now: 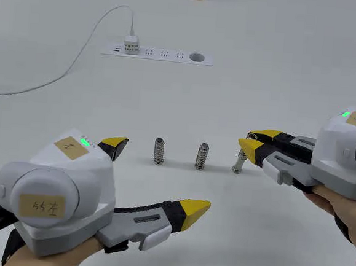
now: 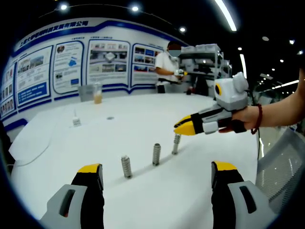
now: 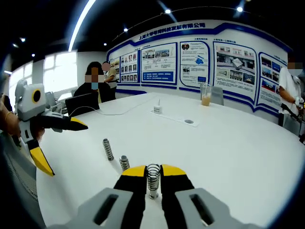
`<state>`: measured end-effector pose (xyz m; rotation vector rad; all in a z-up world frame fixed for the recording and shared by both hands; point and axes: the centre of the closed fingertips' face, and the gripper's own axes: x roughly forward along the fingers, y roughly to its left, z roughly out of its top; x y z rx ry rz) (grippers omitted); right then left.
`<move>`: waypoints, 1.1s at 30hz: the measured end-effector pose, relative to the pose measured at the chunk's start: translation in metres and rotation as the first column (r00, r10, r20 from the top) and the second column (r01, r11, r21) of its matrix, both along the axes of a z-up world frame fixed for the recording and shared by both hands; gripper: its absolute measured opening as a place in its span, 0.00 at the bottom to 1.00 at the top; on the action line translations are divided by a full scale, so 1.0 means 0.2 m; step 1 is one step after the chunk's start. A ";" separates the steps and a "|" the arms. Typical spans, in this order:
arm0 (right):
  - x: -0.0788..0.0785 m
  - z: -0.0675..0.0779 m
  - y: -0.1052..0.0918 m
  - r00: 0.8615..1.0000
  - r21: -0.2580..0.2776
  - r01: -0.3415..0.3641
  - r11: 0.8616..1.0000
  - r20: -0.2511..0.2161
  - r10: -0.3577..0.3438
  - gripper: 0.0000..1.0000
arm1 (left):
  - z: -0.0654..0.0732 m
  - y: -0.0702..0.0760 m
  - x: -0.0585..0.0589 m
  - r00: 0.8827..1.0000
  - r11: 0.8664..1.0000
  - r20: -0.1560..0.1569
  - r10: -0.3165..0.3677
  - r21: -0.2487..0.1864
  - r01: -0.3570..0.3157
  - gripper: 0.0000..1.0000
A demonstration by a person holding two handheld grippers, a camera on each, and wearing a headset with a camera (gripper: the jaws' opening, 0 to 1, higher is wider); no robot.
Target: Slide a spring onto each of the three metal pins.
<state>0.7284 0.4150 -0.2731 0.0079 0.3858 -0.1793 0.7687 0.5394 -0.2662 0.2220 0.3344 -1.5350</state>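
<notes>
Right, in the head view my right hand-held gripper (image 1: 251,142) pinches the third spring (image 1: 240,161), leaning on the desk (image 1: 250,237) beside two upright springs (image 1: 159,150); my left hand-held gripper (image 1: 160,173) hangs spread. The left gripper view shows the same lean. In the right gripper view, the jaws are pressed on the coil over its pin (image 3: 151,194). Pushing down crooked could, I judge, jam the spring or topple the pin.

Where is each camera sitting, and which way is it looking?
Head view: on the person's head, facing forward and down at the table; the person's hands show, holding the grippers.
Left gripper view: on the left gripper, looking along its open jaws at three springs and the right gripper.
Right gripper view: on the right gripper, jaws shut on the nearest spring, left gripper beyond.
Shared: both gripper views see those springs from opposite ends.
</notes>
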 end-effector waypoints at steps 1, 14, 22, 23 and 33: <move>0.00 0.00 0.00 1.000 -0.001 -0.001 1.000 -0.001 0.001 0.12 | 0.00 0.00 0.00 1.000 1.000 0.001 0.000 0.000 0.000 0.96; 0.00 -0.11 0.01 0.999 0.023 0.013 1.000 -0.034 -0.012 0.12 | -0.01 0.00 0.00 1.000 1.000 0.000 0.001 0.012 -0.001 0.95; -0.01 -0.17 0.00 0.998 0.042 0.028 0.999 -0.049 -0.026 0.12 | -0.01 0.00 0.00 1.000 1.000 -0.001 -0.005 0.014 0.005 0.95; -0.01 -0.17 0.00 0.998 0.042 0.030 0.999 -0.052 -0.028 0.12 | -0.01 0.00 0.00 1.000 1.000 0.001 -0.005 0.015 0.005 0.95; -0.01 -0.17 0.01 0.998 0.040 0.037 0.999 -0.047 -0.035 0.12 | 0.00 0.00 0.00 1.000 1.000 0.004 -0.004 0.013 0.004 0.95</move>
